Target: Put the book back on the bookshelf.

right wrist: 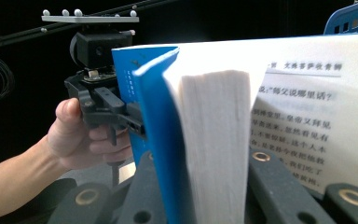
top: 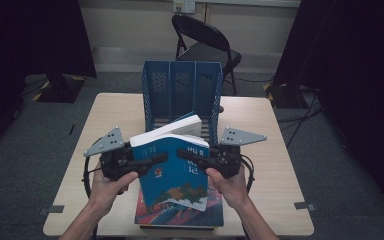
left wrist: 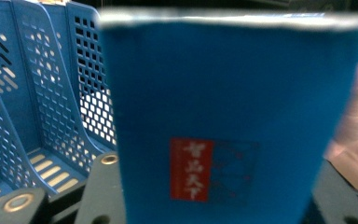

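Observation:
A thick blue book (top: 172, 170) is held tilted above the table between both grippers, its top edge toward a blue file rack (top: 182, 85). My left gripper (top: 155, 161) grips it at the spine: in the left gripper view the blue spine (left wrist: 228, 93) with a red label stands between the two jaws. My right gripper (top: 190, 155) holds the opposite edge. In the right gripper view the white page block (right wrist: 214, 140) sits between its jaws, the blue cover (right wrist: 154, 116) is slightly parted, and the left gripper (right wrist: 130, 119) shows behind.
A second book with a colourful cover (top: 180, 215) lies flat under the held one at the front edge of the wooden table (top: 270, 150). The rack's slots (left wrist: 37, 93) open toward me. A black folding chair (top: 205, 42) stands behind the table.

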